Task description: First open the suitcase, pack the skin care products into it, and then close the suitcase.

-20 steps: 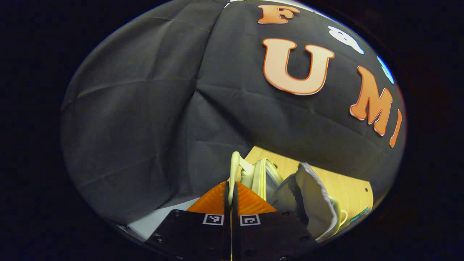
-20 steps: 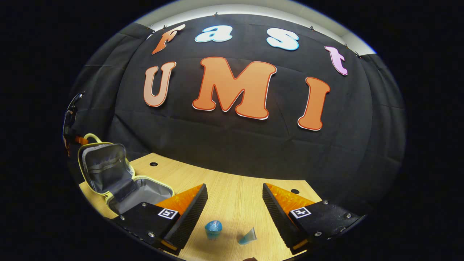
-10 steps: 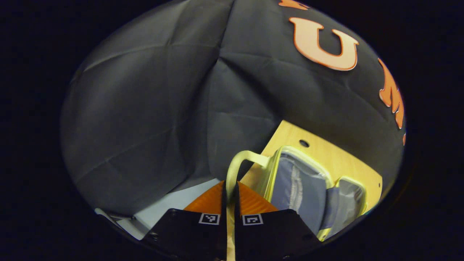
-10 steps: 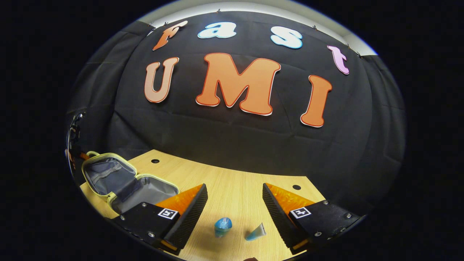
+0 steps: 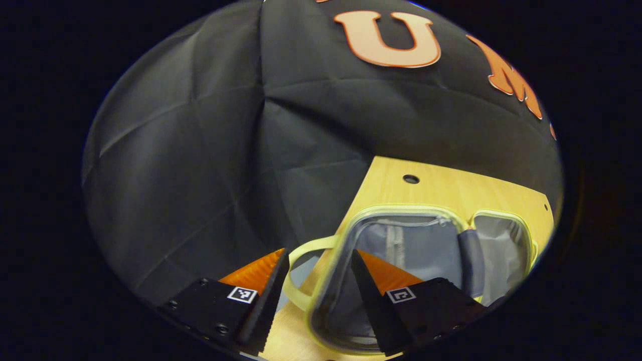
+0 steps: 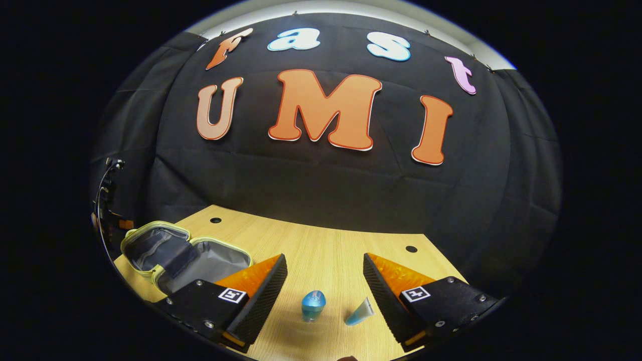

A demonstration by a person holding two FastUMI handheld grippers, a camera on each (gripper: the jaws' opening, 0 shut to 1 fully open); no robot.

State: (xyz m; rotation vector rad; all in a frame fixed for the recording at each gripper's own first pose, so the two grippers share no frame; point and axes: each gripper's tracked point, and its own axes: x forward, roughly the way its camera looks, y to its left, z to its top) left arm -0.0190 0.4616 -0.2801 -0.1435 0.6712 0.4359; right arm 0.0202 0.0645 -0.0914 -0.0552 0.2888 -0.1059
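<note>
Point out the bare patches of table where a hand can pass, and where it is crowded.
Free: the table between the open suitcase and the cable hole by the wall. Crowded: between the right hand-held gripper fingers, where the blue bottle and small tube sit; and the corner the suitcase takes.

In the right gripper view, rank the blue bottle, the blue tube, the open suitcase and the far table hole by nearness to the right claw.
1. Blue bottle and blue tube, between the right claw's fingers; too close to call.
2. Open suitcase, left on the table.
3. Far table hole, beyond the suitcase.
</note>
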